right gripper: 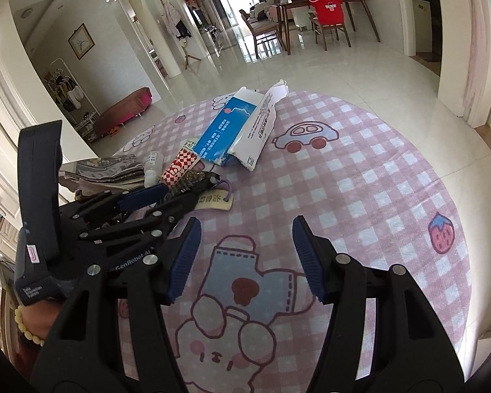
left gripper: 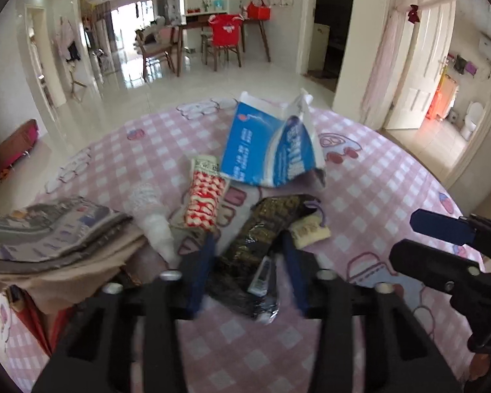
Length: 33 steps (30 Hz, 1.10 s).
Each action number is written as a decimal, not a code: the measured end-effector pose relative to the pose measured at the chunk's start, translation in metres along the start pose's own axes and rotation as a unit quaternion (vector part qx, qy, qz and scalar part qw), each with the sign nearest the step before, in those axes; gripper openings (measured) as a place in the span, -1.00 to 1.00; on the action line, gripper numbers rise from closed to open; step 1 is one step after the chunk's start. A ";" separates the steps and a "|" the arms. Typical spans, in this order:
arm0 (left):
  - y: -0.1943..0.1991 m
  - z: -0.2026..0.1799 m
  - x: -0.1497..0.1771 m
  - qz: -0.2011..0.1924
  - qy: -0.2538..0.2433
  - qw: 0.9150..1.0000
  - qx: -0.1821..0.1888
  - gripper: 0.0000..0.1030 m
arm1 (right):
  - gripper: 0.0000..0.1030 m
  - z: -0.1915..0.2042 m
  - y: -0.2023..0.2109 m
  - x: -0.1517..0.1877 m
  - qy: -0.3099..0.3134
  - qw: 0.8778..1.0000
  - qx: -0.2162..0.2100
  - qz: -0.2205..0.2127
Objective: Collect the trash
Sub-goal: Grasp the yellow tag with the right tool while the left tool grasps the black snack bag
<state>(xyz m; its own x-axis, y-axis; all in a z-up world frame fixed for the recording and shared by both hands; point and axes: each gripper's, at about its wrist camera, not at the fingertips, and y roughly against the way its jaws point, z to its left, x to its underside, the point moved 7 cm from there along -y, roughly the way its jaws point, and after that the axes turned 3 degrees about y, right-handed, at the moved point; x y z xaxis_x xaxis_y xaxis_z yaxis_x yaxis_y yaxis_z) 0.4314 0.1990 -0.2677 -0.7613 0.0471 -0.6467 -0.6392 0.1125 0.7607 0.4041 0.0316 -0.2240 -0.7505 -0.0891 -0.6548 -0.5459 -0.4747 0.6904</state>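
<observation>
Your left gripper [left gripper: 247, 245] clamped on dark foil wrapper [left gripper: 262, 229], your right gripper [right gripper: 247, 255] half-open over pink mat [right gripper: 360, 170], nothing between pads.

Dark wrapper [left gripper: 258, 245] print is too blurred to read.

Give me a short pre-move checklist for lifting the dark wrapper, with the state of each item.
1. Left gripper closed on the dark wrapper: ok.
2. Pads truly pinching it: cannot tell, blurred.
3. Cream tag clear of the jaws: ok, beside them.
4. Checkered packet not caught: ok.
5. Right gripper free: ok, open and empty.
6. Bin in view: not ok.
</observation>
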 end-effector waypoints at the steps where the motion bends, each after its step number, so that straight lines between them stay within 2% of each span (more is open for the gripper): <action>1: 0.003 0.001 -0.001 -0.001 0.007 1.000 0.009 -0.62 | 0.12 0.000 -0.001 -0.001 0.000 1.000 0.001 0.000; 6: 0.021 0.002 -0.002 -0.018 0.019 0.999 0.022 -0.64 | 0.12 0.004 -0.006 -0.006 0.009 1.000 0.004 0.001; 9: 0.037 0.008 -0.003 -0.034 0.045 0.998 0.028 -0.64 | 0.13 0.014 -0.015 -0.007 0.032 0.999 0.004 0.014; 12: 0.053 0.022 -0.002 -0.052 0.074 0.996 0.011 -0.64 | 0.13 0.025 -0.027 -0.010 0.062 0.998 0.014 0.026; 18: 0.063 0.037 0.007 -0.047 0.086 0.995 -0.023 -0.64 | 0.13 0.052 -0.054 -0.014 0.183 0.980 0.064 0.053; 21: 0.059 0.040 0.009 -0.041 0.094 0.995 -0.022 -0.64 | 0.11 0.059 -0.067 -0.015 0.231 0.968 0.071 0.062; 24: 0.058 0.037 0.011 -0.037 0.093 0.995 -0.019 -0.64 | -0.33 0.061 -0.072 -0.017 0.230 0.969 0.036 0.077; 27: 0.057 0.032 0.010 -0.035 0.091 0.995 -0.015 -0.64 | -0.54 0.059 -0.070 -0.016 0.231 0.969 0.027 0.081; 33: 0.064 0.020 0.010 -0.037 0.087 0.995 -0.021 -0.64 | -0.58 0.056 -0.061 -0.013 0.211 0.975 0.015 0.071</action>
<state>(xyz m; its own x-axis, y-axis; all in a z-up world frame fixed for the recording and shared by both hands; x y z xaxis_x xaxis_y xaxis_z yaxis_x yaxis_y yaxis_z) 0.3848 0.2264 -0.2272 -0.7170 -0.1319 -0.6845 -0.6955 0.0677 0.7154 0.4262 0.1109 -0.2410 -0.6030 -0.5070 -0.6159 -0.4634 -0.4059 0.7878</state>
